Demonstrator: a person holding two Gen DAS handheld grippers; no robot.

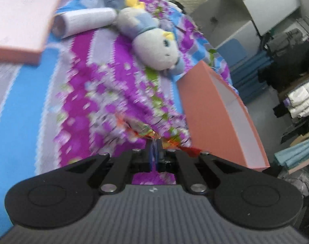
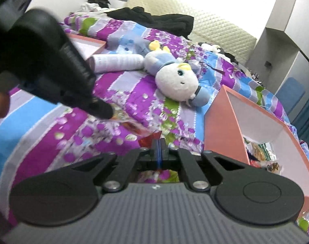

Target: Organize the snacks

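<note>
My left gripper (image 1: pixel 154 142) is shut on a shiny orange, green and red snack wrapper (image 1: pixel 141 131), held above the bedspread just left of the pink box (image 1: pixel 215 111). In the right wrist view the left gripper (image 2: pixel 105 111) reaches in from the upper left, with the blurred wrapper (image 2: pixel 130 125) trailing from its tip. My right gripper (image 2: pixel 159 141) is shut, and a red snack packet (image 2: pixel 146 140) sits pinched at its fingertips. The open pink box (image 2: pixel 219 126) stands at the right with several snacks (image 2: pixel 260 154) inside.
A white and blue plush toy (image 2: pixel 174 77) and a white tube (image 2: pixel 117 62) lie on the purple and blue bedspread (image 2: pixel 42 122). The pink box lid (image 1: pixel 22 20) rests at the far left. Past the bed's right edge are shelves and folded clothes (image 1: pixel 300 99).
</note>
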